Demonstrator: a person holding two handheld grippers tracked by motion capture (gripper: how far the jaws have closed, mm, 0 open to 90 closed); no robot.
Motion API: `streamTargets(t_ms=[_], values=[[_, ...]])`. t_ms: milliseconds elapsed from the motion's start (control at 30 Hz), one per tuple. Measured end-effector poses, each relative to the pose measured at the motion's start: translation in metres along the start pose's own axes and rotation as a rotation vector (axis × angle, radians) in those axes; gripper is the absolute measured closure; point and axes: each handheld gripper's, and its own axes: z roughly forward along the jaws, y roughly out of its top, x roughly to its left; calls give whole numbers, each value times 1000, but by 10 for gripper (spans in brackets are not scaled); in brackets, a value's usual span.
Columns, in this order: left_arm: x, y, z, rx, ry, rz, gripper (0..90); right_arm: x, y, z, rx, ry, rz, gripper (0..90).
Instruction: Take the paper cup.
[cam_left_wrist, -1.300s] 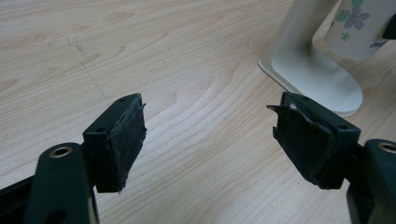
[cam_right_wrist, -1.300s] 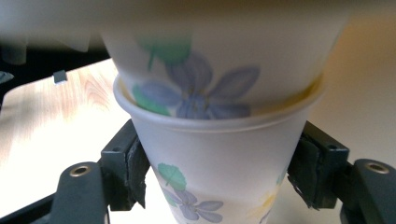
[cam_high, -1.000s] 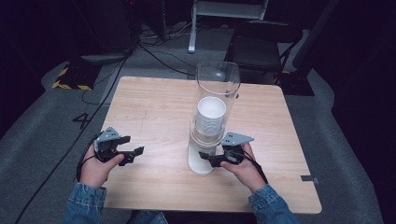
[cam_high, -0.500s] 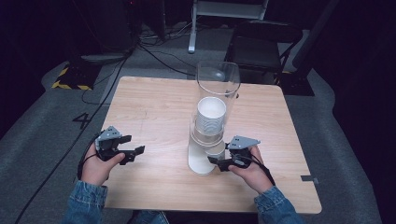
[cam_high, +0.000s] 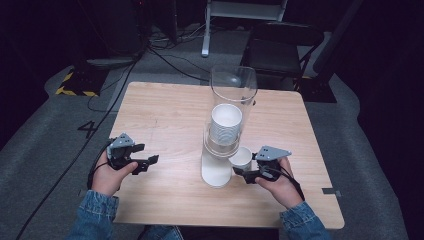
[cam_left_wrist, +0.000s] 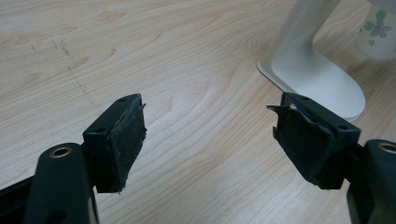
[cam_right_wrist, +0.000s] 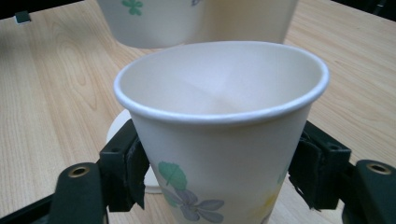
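The right tongs (cam_right_wrist: 219, 186) pinched a paper cup (cam_right_wrist: 219, 140) just beside the white cup stand (cam_high: 216, 172) on the worktop (cam_high: 165, 120). The left tongs (cam_left_wrist: 208, 140) were spread wide and held nothing. A hard squeeze could crush the thin cup, or it might bump the stand.

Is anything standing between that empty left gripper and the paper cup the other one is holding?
Yes. The white base of the cup dispenser stands on the table between the left gripper and the paper cup. The right gripper grips that cup just right of the base.
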Motion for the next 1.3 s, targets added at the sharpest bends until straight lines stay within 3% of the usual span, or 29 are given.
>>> streamTargets(t_ms=[267, 433, 567, 767, 1100, 1233, 1300], values=[[1, 2, 5, 6, 2, 10, 244, -14, 1, -20, -56, -71, 39, 295], [1, -1, 8, 12, 4, 3, 239, -30, 3, -30, -92, -134, 89, 293], [2, -4, 9, 29, 20, 4, 233, -45, 2, -34, -84, -178, 113, 293], [4, -9, 11, 43, 26, -8, 233, -72, 0, -38, -111, -238, 208, 292], [7, -14, 14, 63, 37, -9, 234, -95, -8, -34, -135, -313, 256, 289], [6, -14, 15, 63, 35, -13, 234, -99, -11, -27, -121, -377, 266, 287], [5, -14, 15, 66, 36, -15, 234, -101, -15, -22, -104, -434, 282, 286]])
